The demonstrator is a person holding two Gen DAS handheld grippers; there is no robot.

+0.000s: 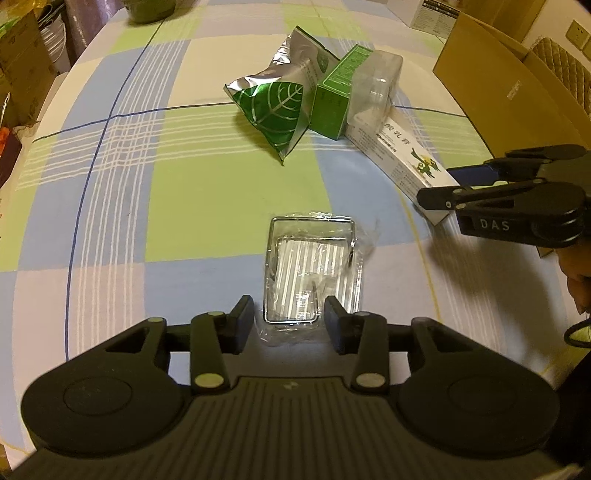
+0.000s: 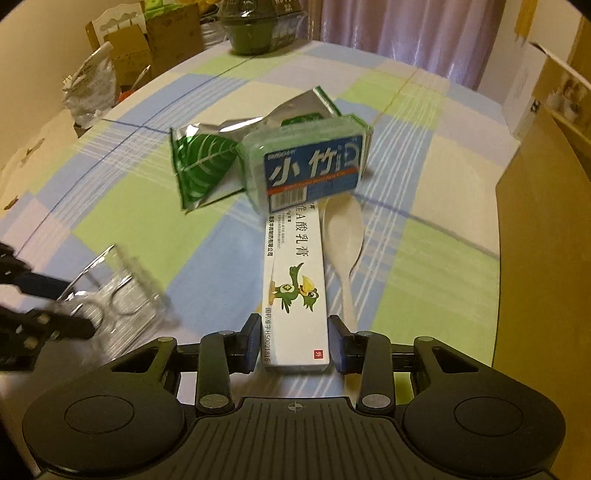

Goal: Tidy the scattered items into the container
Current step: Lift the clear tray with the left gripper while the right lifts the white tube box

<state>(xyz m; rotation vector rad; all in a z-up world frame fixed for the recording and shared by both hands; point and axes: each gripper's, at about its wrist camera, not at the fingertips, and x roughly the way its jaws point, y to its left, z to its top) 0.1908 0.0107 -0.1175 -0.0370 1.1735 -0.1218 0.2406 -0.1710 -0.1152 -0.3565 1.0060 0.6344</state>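
Observation:
A clear plastic container with a wire rim (image 1: 312, 269) stands on the checked tablecloth, its near end between my left gripper's (image 1: 290, 321) open fingers. It also shows blurred in the right wrist view (image 2: 118, 295). My right gripper (image 2: 294, 341) is open with its fingers on either side of the near end of a long white ointment box (image 2: 295, 284), which also shows in the left wrist view (image 1: 402, 155). A white plastic spoon (image 2: 347, 240) lies beside the box. A silver-green foil pouch (image 1: 275, 107), a green box (image 1: 338, 96) and a clear blue-labelled case (image 2: 314, 166) lie behind.
A large brown cardboard box (image 1: 506, 88) stands at the table's right edge, also in the right wrist view (image 2: 543, 236). A dark green bowl (image 2: 255, 29) sits at the far end. Boxes and bags (image 2: 92, 88) crowd the floor to the left.

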